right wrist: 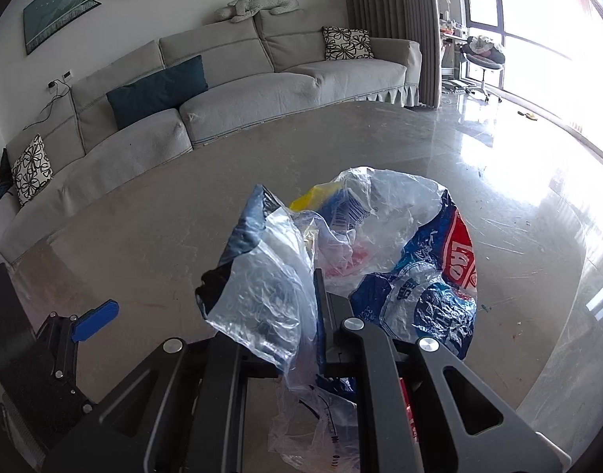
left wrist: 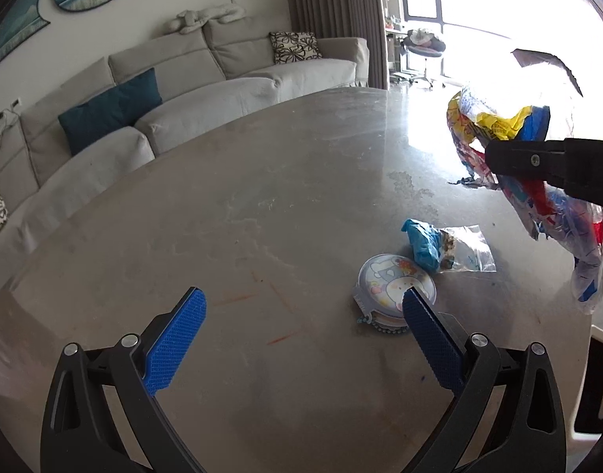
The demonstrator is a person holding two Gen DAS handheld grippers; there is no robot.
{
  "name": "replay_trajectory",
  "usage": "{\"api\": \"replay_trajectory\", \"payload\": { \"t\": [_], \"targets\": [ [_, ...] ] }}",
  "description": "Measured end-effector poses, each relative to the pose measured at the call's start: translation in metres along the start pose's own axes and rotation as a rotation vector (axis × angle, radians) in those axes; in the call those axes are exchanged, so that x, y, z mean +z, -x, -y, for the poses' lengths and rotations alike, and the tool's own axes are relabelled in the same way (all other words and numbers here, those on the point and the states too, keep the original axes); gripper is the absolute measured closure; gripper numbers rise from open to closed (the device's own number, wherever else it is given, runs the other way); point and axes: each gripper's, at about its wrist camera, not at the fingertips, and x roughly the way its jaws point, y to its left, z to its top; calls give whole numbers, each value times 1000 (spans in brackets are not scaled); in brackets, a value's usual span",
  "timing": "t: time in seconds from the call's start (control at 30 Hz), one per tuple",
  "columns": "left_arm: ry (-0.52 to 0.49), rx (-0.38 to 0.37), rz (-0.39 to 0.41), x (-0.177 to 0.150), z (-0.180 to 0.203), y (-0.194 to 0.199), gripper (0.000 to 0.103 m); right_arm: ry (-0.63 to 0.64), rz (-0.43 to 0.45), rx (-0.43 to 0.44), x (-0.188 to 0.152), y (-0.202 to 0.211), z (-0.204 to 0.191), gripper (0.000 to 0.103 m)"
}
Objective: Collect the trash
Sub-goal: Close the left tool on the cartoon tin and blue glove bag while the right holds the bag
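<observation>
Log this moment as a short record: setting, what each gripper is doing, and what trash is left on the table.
setting: round stone table in front of a grey sofa
left gripper: open, empty, above the table
right gripper: shut on a bundle of crumpled plastic bags, held clear of the table
left on table: blue wrapper, small clear zip bag, round cartoon-printed case

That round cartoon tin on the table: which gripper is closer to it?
Left. The left gripper hovers open just above the round cartoon tin; the right gripper is raised beyond it, clamping a bundle of plastic bags.
</observation>
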Motion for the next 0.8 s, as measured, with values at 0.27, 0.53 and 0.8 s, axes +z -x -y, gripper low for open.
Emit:
{"api": "replay_trajectory", "payload": {
  "t": [0.27,0.53,0.8],
  "targets": [
    [-12,-64,26,5,22,13,5,8,130,-33,-8,86,16,90],
    [68,-108,-2,21,46,-5,5,-54,102,-80,-33,87,45,90],
    [191,-47,-147,27,48,-57,5,-61,90,-69,-39,79,54,90]
  ]
}}
